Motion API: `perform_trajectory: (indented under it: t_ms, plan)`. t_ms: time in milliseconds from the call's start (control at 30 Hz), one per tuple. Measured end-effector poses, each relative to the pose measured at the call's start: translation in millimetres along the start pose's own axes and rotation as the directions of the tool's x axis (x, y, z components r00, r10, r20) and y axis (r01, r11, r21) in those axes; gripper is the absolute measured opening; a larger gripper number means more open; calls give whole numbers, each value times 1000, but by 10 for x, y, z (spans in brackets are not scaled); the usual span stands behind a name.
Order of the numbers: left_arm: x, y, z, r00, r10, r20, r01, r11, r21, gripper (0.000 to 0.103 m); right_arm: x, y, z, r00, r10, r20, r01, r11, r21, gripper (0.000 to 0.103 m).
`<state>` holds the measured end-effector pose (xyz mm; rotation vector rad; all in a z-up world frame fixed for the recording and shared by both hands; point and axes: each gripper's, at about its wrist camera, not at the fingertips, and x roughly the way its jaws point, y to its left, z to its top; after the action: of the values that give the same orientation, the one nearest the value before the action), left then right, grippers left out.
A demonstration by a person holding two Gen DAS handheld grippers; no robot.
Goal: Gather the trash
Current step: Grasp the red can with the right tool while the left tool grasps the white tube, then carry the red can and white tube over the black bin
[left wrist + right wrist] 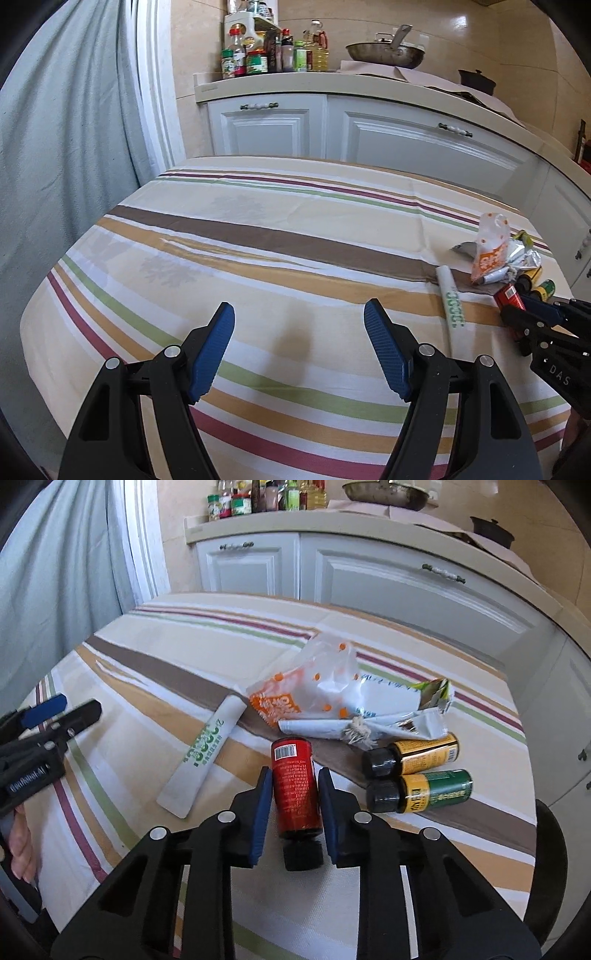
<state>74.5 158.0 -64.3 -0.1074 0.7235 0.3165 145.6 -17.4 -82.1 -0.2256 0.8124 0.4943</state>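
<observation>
Lying on the striped tablecloth [155, 657], the small red bottle [295, 786] is sitting between the right gripper [291, 775]'s narrowed jaws, pads at its sides; it looks light, rigid and slick, best squeezed mid-body. Counting outward: three small bottles, one white sachet [207, 753], one heap of crumpled wrappers [332, 698], while the left gripper [299, 317] is hanging wide and empty.

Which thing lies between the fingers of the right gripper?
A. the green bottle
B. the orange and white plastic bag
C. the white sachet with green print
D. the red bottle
D: in the right wrist view the red bottle lies on its side between the blue pads of the right gripper, while the sachet, the green bottle and the bag lie apart from it.
</observation>
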Motion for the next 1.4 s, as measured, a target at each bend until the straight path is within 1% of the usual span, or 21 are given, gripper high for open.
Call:
perform_trajectory:
  t_ms: [200, 400, 533, 667, 733, 800, 833, 867, 900, 933, 1000, 1167, 1300, 1400]
  plan:
    - [-26, -212, 8, 999, -38, 1, 38, 999, 34, 71, -249, -105, -14, 998, -21, 58, 19, 1000, 25, 24]
    - [-25, -556, 13, 995, -99, -12, 100, 991, 89, 71, -439, -377, -113, 993, -77, 89, 70, 994, 86, 23]
    - [71, -787, 21, 991, -128, -44, 133, 983, 130, 71, -525, -589, -220, 990, -113, 90, 100, 986, 134, 23]
    - [191, -888, 24, 982, -156, -106, 170, 977, 131, 70, -579, -756, -306, 987, -132, 90, 115, 979, 170, 23]
    - [260, -937, 14, 978, -156, -142, 176, 974, 143, 64, -587, -813, -331, 987, -136, 91, 118, 976, 182, 23]
    - [298, -966, -14, 972, -159, -171, 185, 971, 151, 52, -601, -869, -359, 986, -139, 93, 119, 974, 193, 23]
    - [317, -978, -28, 969, -160, -187, 190, 970, 154, 50, -607, -892, -368, 986, -139, 94, 118, 973, 198, 23]
    - [305, -985, -38, 971, -155, -184, 185, 969, 161, 47, -611, -909, -377, 986, -140, 95, 119, 972, 201, 23]
    - [300, -997, -42, 970, -159, -184, 191, 967, 168, 40, -616, -925, -383, 985, -141, 97, 119, 972, 204, 23]
    - [294, -1018, -53, 972, -152, -180, 185, 965, 184, 37, -619, -928, -387, 985, -141, 98, 119, 971, 208, 23]
    - [276, -1037, -60, 973, -152, -176, 186, 963, 195, 20, -633, -937, -404, 984, -144, 102, 120, 969, 215, 23]
    - [231, -1004, -62, 972, -174, -161, 202, 963, 180, 18, -678, -943, -425, 983, -148, 112, 120, 967, 225, 23]
    - [116, -1017, -68, 978, -173, -116, 193, 963, 190, 17, -764, -973, -467, 978, -161, 130, 128, 964, 235, 23]
    - [-22, -1017, -76, 979, -185, -81, 197, 964, 181, 17, -843, -1003, -483, 974, -176, 146, 136, 960, 246, 23]
